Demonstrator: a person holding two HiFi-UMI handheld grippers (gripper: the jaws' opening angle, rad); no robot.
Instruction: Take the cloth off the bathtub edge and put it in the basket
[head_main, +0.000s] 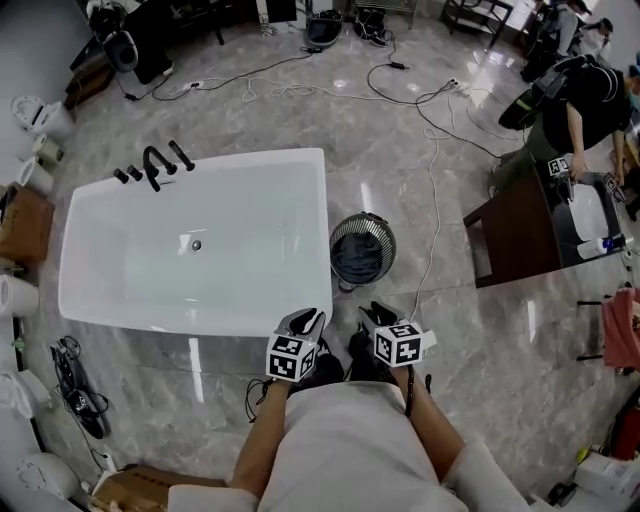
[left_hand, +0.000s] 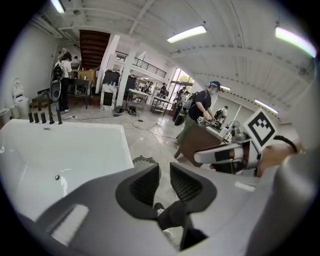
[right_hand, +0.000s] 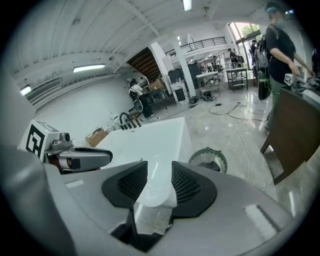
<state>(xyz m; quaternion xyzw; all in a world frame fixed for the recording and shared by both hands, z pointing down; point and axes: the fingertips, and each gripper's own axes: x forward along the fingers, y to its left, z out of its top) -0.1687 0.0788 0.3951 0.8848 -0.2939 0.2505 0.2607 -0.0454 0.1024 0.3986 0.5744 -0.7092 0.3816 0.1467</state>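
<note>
Marble floor (head_main: 400, 130), round slatted basket (head_main: 386, 232) (cloth (head_main: 356, 258) inside)

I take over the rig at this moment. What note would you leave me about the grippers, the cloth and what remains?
Left gripper: jaws slightly apart, empty.
Right gripper: the same.
No cloth shows on the bathtub edge. A dark cloth lies in the basket beside the tub.
Done: the transfer, it seems.
Left: nothing that I can see.

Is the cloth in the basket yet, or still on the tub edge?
In the basket: the head view shows a dark cloth bundled inside the basket beside the bathtub, whose rim is bare.
</note>
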